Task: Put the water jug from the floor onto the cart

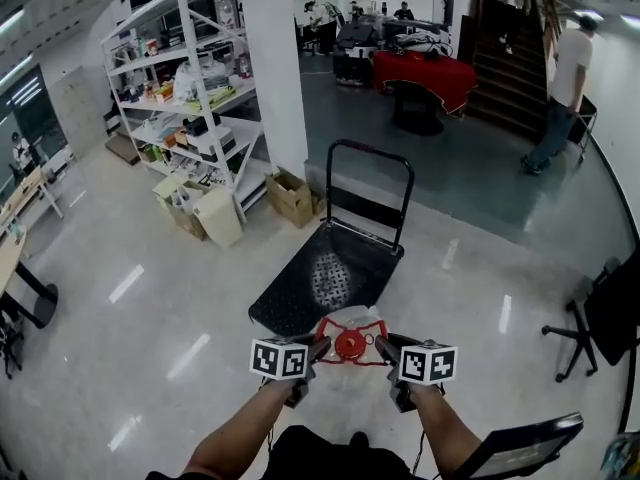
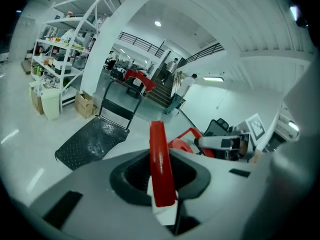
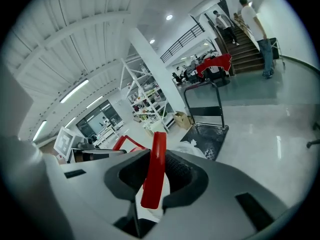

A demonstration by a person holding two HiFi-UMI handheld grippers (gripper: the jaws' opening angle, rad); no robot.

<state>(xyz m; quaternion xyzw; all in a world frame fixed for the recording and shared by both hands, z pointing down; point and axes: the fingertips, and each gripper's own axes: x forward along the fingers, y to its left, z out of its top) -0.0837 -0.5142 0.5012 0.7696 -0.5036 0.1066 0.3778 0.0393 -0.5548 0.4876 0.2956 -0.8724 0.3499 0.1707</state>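
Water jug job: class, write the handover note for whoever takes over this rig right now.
Left tool: shut on the jug's red handle.
Right tool: shut on the handle's other side.
Water jug: hangs between both tools, just short of the cart.
Done: jug gripped, apparently off the floor.
To do: carry it over the deck, set it down, release.

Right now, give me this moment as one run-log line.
left gripper: shut on red handle | right gripper: shut on red handle | water jug: held between both, not yet on cart | cart: ahead
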